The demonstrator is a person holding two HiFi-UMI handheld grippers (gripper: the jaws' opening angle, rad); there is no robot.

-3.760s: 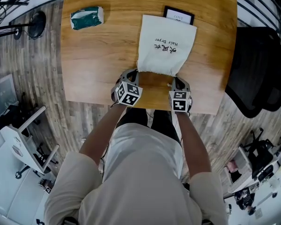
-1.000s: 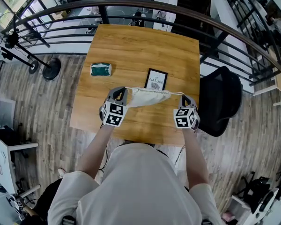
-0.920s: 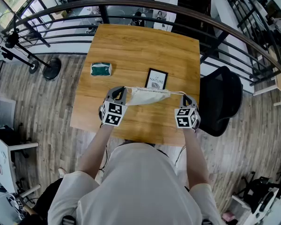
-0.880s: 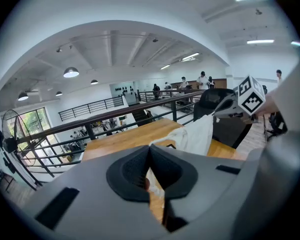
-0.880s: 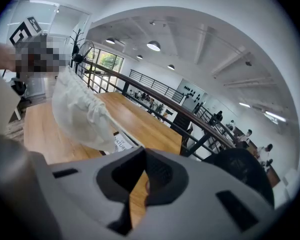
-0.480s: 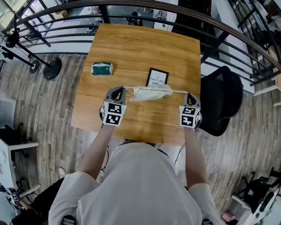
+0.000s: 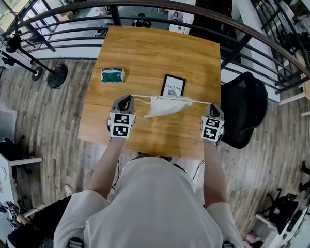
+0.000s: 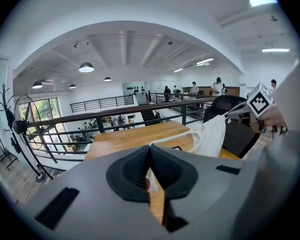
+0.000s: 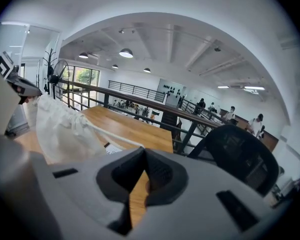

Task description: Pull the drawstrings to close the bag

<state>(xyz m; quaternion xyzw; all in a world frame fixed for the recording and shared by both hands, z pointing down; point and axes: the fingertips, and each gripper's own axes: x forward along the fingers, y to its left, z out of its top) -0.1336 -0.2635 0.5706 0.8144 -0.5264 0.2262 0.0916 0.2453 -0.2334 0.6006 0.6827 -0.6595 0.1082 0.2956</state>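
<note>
A white cloth drawstring bag (image 7: 168,105) hangs bunched above the wooden table (image 7: 144,50), strung between my two grippers by its cords. My left gripper (image 7: 125,100) is shut on the left drawstring (image 7: 142,97). My right gripper (image 7: 212,107) is shut on the right drawstring (image 7: 199,102). In the left gripper view the cord (image 8: 172,138) runs from the closed left gripper (image 8: 150,149) to the gathered bag (image 8: 212,134). In the right gripper view the taut cord (image 9: 112,135) leads from the bag (image 9: 60,129) into the closed right gripper (image 9: 145,154).
A green packet (image 7: 112,76) lies at the table's left. A black-framed card (image 7: 172,86) lies just beyond the bag. A black chair (image 7: 243,110) stands right of the table. A metal railing (image 7: 160,5) runs behind it. I stand at the table's near edge.
The bag, earlier flat on the table, is lifted. Over the last second both grippers moved apart sideways, the cords lengthened, and the bag's mouth bunched tighter.
</note>
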